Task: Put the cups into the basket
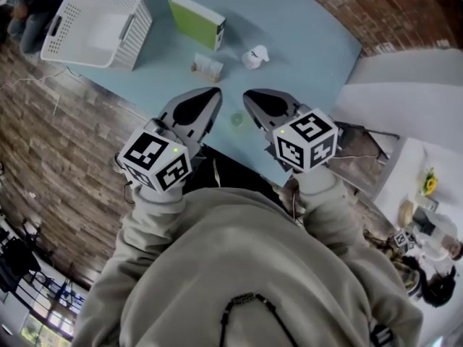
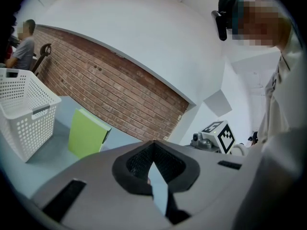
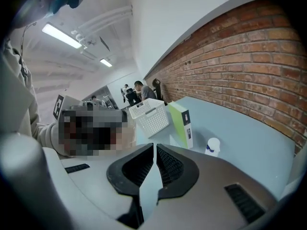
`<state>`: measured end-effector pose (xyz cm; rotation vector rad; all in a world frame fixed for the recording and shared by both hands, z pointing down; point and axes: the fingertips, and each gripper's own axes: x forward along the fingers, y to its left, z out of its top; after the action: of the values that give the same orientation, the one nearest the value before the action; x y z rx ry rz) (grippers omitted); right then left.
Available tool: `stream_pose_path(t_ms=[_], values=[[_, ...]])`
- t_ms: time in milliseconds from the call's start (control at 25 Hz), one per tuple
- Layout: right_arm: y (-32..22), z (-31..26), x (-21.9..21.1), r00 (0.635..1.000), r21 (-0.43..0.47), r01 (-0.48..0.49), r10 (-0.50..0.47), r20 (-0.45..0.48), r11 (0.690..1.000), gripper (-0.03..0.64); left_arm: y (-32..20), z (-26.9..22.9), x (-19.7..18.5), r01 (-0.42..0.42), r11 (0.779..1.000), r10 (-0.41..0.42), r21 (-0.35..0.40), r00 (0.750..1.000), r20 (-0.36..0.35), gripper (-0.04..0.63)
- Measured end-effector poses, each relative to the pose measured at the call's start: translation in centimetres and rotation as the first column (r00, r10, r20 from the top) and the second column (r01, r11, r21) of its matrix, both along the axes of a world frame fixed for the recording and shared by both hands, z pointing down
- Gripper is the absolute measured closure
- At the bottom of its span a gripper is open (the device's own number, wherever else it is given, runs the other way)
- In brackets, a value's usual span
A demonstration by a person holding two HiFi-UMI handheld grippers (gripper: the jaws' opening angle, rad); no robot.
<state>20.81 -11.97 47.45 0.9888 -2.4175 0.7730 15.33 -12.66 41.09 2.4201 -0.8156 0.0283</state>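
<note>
Left tongs and right tongs are both pressed together, empty.
A small green thing on the blue worktop is too blurry to name; a brick wall stands beyond.

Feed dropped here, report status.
Left tool, right tool shut, empty. Green cup on table between them. Basket looks empty, green box beside it.

Brick wall, pale blue table, plank-patterned floor, ceiling strip lights.

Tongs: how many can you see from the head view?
2. The left tongs and the right tongs point side by side over the blue table, both shut and empty. None seems hidden.
</note>
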Motion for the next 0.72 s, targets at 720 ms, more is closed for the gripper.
stream_pose_path(t_ms=[720], values=[[4.0, 12.0, 0.6, 0.986, -0.232, 0.032, -0.069, -0.154, 0.972, 0.47, 3.1, 8.2, -0.8, 0.006, 0.989, -0.004, -0.149, 1.0, 0.012, 0.598]])
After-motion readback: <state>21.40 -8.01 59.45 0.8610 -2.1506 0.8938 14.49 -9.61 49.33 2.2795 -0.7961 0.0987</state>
